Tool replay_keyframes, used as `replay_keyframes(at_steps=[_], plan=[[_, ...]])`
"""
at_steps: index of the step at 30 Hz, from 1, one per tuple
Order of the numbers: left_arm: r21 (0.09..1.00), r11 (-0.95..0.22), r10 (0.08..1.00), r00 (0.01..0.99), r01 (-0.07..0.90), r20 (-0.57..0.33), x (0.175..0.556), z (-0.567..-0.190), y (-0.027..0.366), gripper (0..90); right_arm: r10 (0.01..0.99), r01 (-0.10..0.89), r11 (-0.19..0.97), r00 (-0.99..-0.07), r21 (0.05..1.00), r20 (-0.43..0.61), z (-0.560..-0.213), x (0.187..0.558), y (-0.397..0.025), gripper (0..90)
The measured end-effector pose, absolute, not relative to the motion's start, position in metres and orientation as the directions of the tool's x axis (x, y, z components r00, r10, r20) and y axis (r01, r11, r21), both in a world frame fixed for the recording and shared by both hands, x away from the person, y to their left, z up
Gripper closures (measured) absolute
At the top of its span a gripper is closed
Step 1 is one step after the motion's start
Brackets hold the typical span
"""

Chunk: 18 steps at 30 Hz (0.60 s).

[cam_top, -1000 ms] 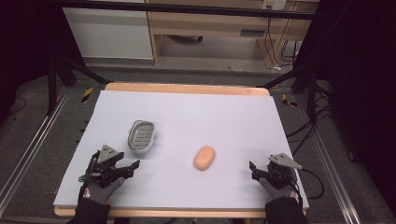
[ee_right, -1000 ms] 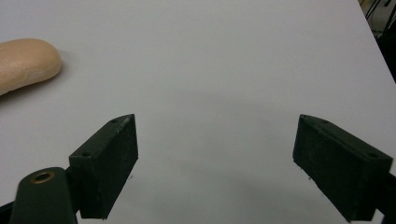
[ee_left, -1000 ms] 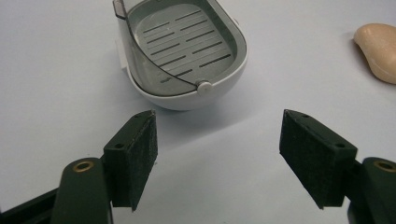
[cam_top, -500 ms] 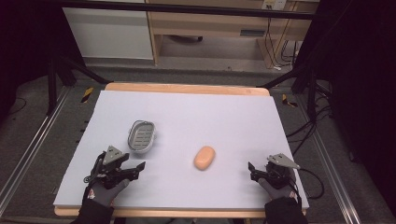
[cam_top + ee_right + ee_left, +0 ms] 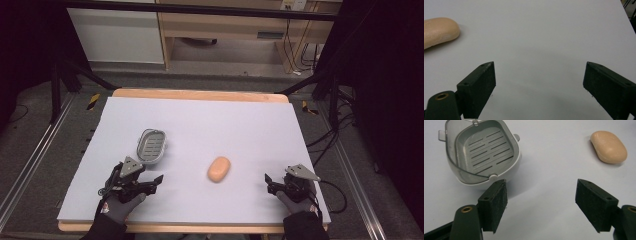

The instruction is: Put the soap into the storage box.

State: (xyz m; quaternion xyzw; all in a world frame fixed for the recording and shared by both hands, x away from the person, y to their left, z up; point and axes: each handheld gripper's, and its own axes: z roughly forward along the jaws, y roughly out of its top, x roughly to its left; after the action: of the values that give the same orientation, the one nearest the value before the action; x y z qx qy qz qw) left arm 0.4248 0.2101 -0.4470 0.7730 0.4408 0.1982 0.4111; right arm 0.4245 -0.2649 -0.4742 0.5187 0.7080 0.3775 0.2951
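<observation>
Left gripper (image 5: 156,180) crept forward toward slotted grey plastic soap dish (image 5: 151,147), jaws spread wide; right gripper (image 5: 269,181) also gaping, nothing held; smooth oval peach soap bar (image 5: 219,169) lies between them on matte white table (image 5: 225,120).

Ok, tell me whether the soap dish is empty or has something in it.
Empty. The soap dish shows its bare slotted grey insert in the left gripper view, and the soap bar lies apart on the table.

A matt white sheet covers the desk (image 5: 200,120), whose bare wooden edge shows at the far side, and on it sit a smooth, waxy peach soap bar (image 5: 608,147) and a grey plastic soap dish (image 5: 482,152) with a slotted base.
</observation>
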Motion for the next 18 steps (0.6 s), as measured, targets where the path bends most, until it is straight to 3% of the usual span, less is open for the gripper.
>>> replay_keyframes(at_steps=[18], plan=[[0.815, -0.32, 0.811, 0.585, 0.483, -0.028, 0.43, -0.435, 0.183, 24.9, 0.955, 0.507, 0.182, -0.294, 0.842, -0.029, -0.473, 0.427, -0.264, 10.9]])
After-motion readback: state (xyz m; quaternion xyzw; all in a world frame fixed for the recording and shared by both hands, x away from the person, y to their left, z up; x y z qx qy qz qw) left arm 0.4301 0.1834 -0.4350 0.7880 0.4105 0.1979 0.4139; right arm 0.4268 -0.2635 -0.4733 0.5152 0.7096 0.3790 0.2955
